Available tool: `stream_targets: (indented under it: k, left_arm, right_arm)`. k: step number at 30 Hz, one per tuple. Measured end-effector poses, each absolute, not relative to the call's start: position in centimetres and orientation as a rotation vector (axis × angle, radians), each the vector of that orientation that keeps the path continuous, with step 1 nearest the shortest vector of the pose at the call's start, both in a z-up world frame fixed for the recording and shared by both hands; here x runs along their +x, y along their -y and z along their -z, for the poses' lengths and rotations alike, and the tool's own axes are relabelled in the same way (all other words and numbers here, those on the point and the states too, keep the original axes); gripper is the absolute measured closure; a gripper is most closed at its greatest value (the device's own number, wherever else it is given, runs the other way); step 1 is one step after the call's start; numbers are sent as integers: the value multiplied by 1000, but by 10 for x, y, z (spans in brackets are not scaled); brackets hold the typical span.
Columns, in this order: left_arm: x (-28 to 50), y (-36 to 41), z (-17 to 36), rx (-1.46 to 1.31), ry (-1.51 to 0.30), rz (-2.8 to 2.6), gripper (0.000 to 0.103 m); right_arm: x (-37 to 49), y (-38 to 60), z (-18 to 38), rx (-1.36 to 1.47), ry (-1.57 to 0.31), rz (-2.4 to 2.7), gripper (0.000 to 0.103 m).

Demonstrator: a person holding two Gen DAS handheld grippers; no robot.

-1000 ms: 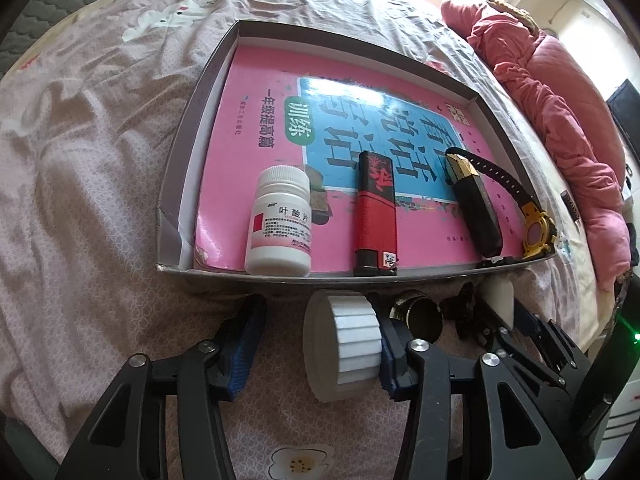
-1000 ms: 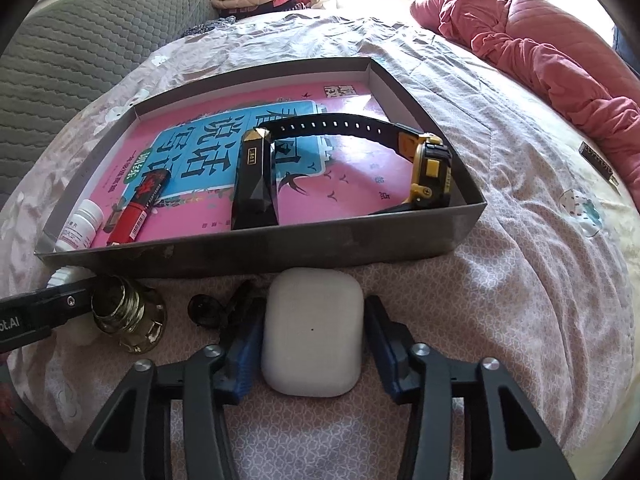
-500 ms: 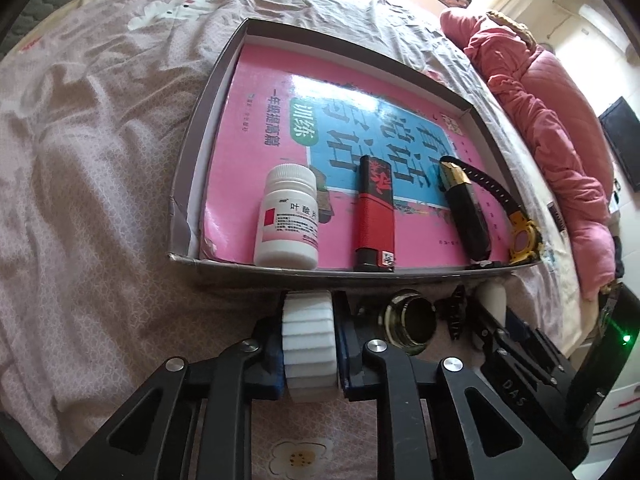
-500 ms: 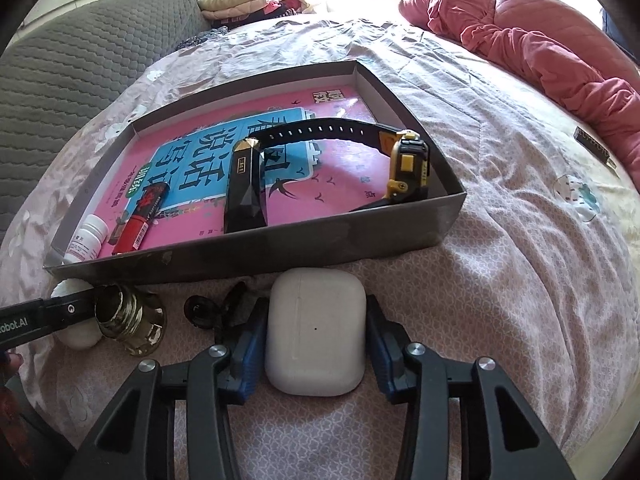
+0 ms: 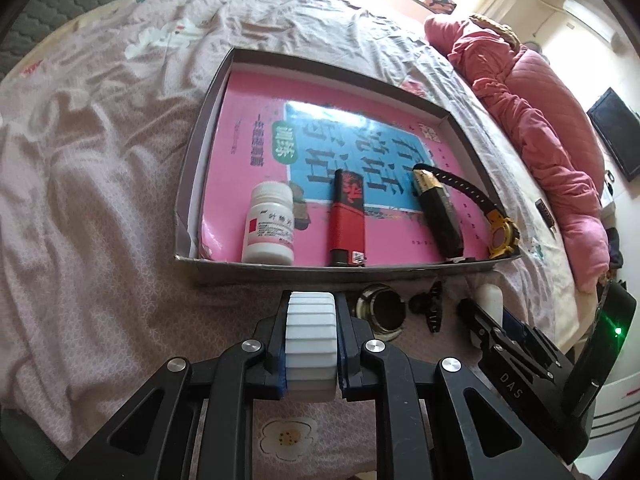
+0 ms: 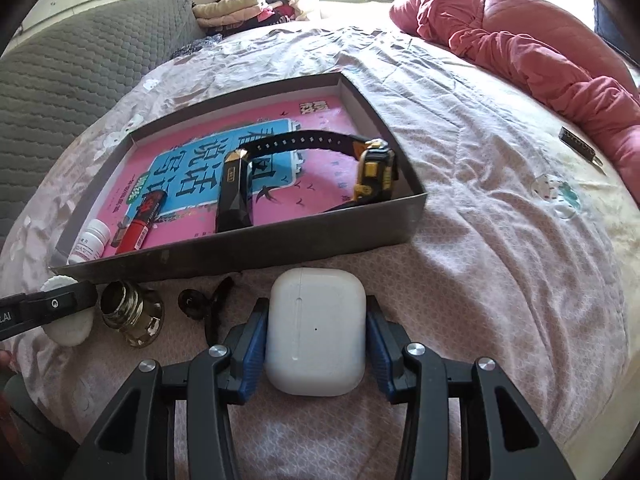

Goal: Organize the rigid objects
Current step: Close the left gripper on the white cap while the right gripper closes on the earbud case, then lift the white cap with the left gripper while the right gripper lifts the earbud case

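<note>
My left gripper [image 5: 311, 342] is shut on a white ribbed lid [image 5: 311, 344], held on edge just in front of the grey tray's near wall [image 5: 320, 274]. My right gripper [image 6: 316, 330] is shut on a white earbud case [image 6: 316, 330], lifted slightly in front of the tray [image 6: 240, 250]. The tray holds a pink book [image 5: 256, 136], a white pill bottle [image 5: 269, 224], a red lighter [image 5: 346, 220], a black and gold bar [image 5: 438, 210] and a black and yellow watch [image 5: 502, 234]. The lid also shows in the right wrist view [image 6: 66, 326].
A brass ring fitting [image 5: 380, 312] and a black hair clip [image 5: 430, 306] lie on the bedsheet between the grippers, in front of the tray. A pink quilt [image 6: 540, 52] lies on the far right. A small dark strip [image 6: 580, 150] lies on the sheet near it.
My left gripper has closed on the white lid, turned it on edge and lifted it. My right gripper has closed fully on the earbud case and raised it slightly.
</note>
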State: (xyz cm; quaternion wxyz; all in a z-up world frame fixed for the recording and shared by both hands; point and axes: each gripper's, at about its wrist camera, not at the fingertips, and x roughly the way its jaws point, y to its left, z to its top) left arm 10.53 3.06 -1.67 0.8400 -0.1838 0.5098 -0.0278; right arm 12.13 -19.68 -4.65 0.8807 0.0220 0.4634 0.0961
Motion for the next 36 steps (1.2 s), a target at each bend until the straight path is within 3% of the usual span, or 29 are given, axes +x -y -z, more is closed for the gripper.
stream_targets:
  k: [36]
  left_arm:
    - [91, -3, -45, -293, -978, 80, 85]
  right_arm:
    - [98, 193, -15, 42, -845, -265, 58]
